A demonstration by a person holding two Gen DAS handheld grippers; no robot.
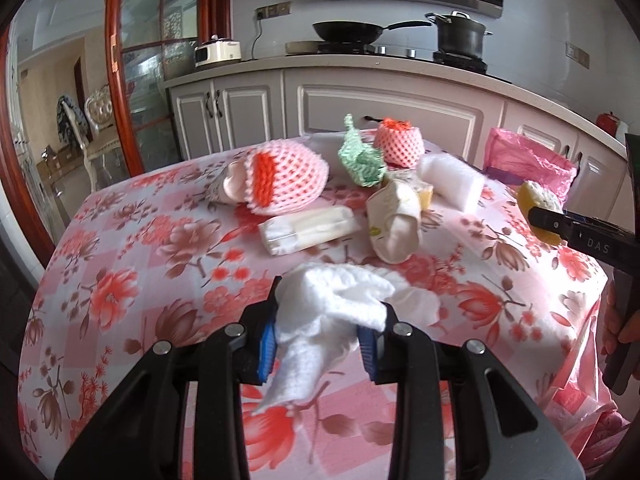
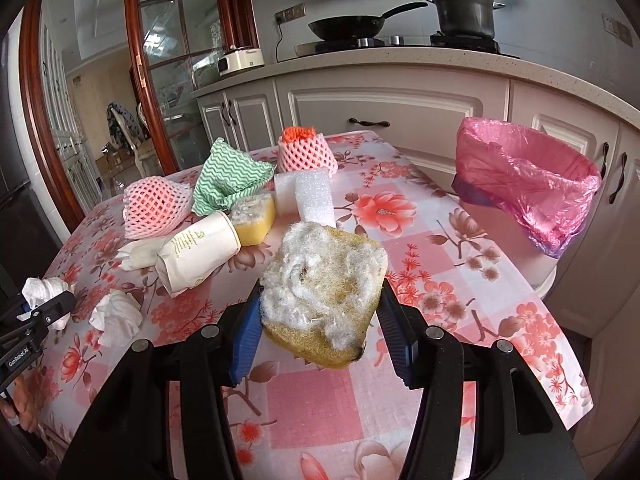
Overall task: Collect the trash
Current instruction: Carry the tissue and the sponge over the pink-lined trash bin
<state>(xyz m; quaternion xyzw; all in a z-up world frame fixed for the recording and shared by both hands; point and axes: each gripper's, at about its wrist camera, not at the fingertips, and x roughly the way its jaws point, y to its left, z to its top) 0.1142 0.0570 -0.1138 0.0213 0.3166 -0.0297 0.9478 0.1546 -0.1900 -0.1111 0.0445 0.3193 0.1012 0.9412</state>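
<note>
My left gripper (image 1: 328, 312) is shut on a crumpled white tissue (image 1: 336, 300), held just above the floral tablecloth (image 1: 140, 264). My right gripper (image 2: 320, 292) is shut on a worn yellow sponge (image 2: 324, 280) with a frayed white top, lifted off the table. In the left wrist view that sponge (image 1: 538, 200) shows at the far right. A bin lined with a pink bag (image 2: 528, 184) stands beyond the table's right edge. A second tissue (image 2: 118, 316) lies on the cloth near the left gripper (image 2: 44, 304).
Two pink foam nets (image 1: 284, 180) (image 2: 306, 152), a green wavy cloth (image 2: 228, 184), a paper cup (image 2: 200, 252), another sponge (image 2: 254, 220), white foam blocks (image 2: 312, 200) and a white packet (image 1: 308, 230) lie mid-table. Kitchen cabinets and a stove with pans stand behind.
</note>
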